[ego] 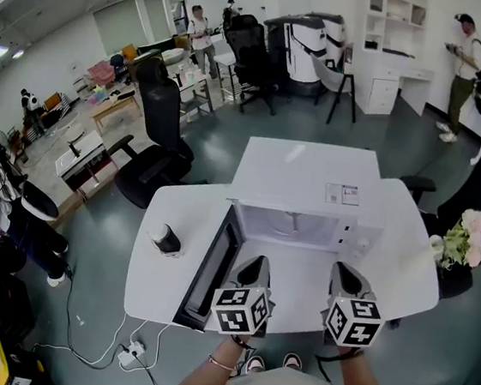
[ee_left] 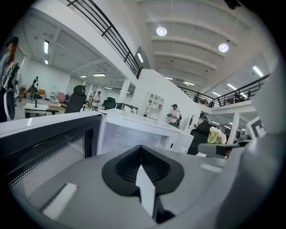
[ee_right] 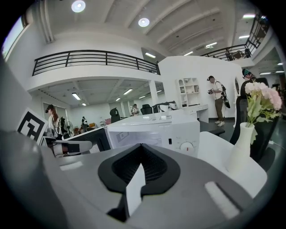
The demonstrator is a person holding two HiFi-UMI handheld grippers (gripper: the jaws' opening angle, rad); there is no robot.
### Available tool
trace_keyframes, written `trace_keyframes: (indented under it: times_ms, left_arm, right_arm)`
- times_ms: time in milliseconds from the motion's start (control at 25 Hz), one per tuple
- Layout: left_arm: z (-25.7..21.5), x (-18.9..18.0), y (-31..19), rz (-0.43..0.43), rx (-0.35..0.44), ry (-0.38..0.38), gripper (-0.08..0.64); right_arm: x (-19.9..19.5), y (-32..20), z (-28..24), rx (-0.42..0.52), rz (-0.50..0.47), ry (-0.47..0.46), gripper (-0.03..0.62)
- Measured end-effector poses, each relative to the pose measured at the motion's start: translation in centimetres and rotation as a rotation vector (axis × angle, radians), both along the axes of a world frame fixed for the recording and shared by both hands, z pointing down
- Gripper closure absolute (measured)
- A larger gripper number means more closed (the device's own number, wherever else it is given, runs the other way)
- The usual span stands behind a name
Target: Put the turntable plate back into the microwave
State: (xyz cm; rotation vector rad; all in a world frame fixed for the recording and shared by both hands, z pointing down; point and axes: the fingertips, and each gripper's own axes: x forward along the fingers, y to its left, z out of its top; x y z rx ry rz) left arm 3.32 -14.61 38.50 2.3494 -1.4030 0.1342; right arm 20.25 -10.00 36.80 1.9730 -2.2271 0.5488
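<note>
A white microwave point(ego: 306, 182) stands on the white table point(ego: 161, 286), and its door point(ego: 211, 266) is swung open to the left. Its lit cavity point(ego: 292, 228) faces me; I cannot make out the turntable plate inside it. My left gripper point(ego: 255, 268) hovers in front of the cavity beside the open door, shut with nothing in it. To its right my right gripper point(ego: 345, 273) is level with it, also shut with nothing held. In the left gripper view the shut left gripper point(ee_left: 142, 166) points at the cavity point(ee_left: 134, 136). In the right gripper view the right gripper point(ee_right: 138, 167) points at the control panel point(ee_right: 185, 142).
A small dark cup-like object point(ego: 164, 239) stands on the table left of the door. A white vase of pink flowers point(ego: 459, 242) stands at the table's right edge, also the vase point(ee_right: 241, 147) close to my right gripper. Black office chairs point(ego: 156, 135) stand behind the table.
</note>
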Motion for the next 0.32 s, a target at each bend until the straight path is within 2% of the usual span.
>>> trace_keyframes:
  times_ms: [320]
  left_arm:
    - [0.06,-0.34,0.31,0.002,-0.004,0.001,0.56]
  right_arm:
    - [-0.23,0.47,0.06,-0.01,0.006,0.004,0.583]
